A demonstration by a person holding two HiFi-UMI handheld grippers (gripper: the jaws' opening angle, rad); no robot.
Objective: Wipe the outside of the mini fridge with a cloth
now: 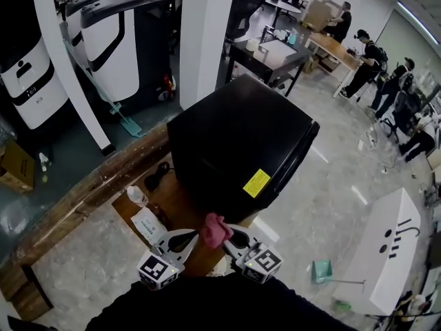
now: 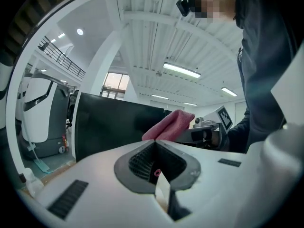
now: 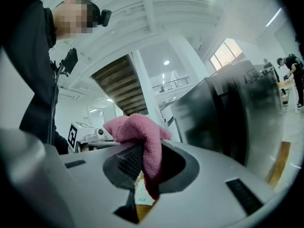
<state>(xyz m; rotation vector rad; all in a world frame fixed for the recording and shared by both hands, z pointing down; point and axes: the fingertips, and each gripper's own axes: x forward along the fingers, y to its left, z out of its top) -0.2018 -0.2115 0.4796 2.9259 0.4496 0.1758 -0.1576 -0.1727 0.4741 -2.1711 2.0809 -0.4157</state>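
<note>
Beside the black mini fridge (image 1: pixel 241 150), right claw (image 1: pixel 233 238) gripped a bunched pink cloth (image 1: pixel 215 230), left claw (image 1: pixel 189 238) sat closed and empty alongside.

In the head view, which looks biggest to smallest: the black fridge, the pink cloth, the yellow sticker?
Largest: black fridge, by far.
Then pink cloth and yellow sticker: they look alike, and the cloth is nearer, so unranked.

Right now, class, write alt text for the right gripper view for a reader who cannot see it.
A pink cloth is clamped in the right gripper, close to the camera. A black fridge stands beyond at right; a person in dark clothes is at left.
</note>
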